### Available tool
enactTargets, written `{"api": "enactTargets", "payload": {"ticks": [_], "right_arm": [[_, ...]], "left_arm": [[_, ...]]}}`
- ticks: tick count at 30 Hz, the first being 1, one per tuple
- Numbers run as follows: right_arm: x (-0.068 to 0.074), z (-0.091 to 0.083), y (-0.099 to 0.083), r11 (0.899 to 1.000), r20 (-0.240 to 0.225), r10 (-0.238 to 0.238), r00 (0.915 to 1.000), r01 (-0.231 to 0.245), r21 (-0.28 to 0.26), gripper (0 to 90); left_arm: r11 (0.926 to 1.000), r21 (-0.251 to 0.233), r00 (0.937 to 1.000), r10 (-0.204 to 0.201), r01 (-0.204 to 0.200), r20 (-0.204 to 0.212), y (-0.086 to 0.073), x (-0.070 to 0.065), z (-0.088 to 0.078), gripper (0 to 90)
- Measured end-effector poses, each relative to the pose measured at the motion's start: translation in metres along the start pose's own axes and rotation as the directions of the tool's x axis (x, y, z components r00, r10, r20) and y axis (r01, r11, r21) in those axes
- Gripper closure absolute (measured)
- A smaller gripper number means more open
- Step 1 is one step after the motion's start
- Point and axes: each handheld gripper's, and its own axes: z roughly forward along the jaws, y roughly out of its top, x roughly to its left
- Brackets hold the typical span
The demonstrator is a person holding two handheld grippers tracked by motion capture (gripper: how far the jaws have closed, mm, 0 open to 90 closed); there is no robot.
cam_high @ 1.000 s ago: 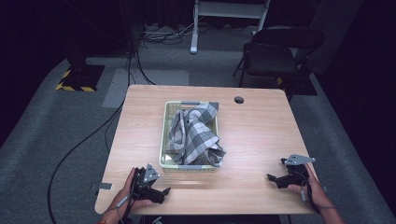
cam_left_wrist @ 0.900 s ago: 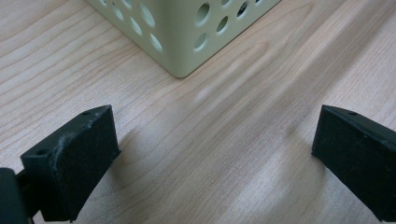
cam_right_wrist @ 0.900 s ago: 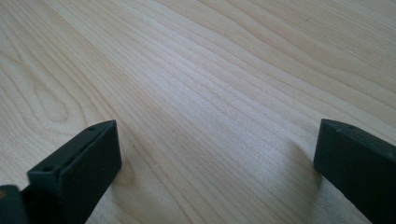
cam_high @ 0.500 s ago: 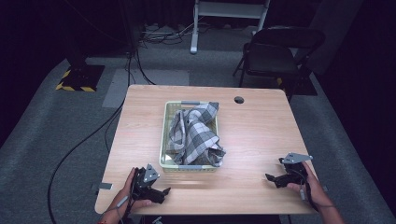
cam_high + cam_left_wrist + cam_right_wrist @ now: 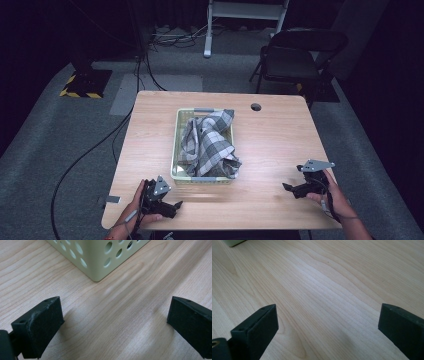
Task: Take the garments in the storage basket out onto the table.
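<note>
A pale green perforated basket (image 5: 177, 145) stands in the middle of the wooden table (image 5: 280, 135), with a grey checked cloth (image 5: 209, 142) bundled inside and spilling over its rim. My left gripper (image 5: 176, 206) rests near the table's front left edge, held by a hand, jaws wide open and empty. In the left gripper view a corner of the basket (image 5: 96, 262) lies just beyond the open gripper (image 5: 115, 322). My right gripper (image 5: 289, 189) sits at the front right, open over bare wood (image 5: 327, 322).
A round cable hole (image 5: 256, 106) is in the table's far right part. A black chair (image 5: 295, 60) stands behind the table. Cables (image 5: 90, 150) trail on the grey floor at the left, near a black base with yellow striped tape (image 5: 82, 82).
The right gripper has shifted slightly left and nearer the front edge. The left gripper and the basket stay where they were.
</note>
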Motion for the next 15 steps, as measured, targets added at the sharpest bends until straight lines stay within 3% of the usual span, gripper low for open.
{"api": "enactTargets", "payload": {"ticks": [15], "right_arm": [[0.011, -0.005, 0.024, 0.999, -0.020, -0.042, 0.9989, 0.042, -0.002, 2.8]], "left_arm": [[1.0000, 0.000, 1.0000, 0.001, -0.001, 0.000, 0.000, 0.000, 0.000, 0.0]]}}
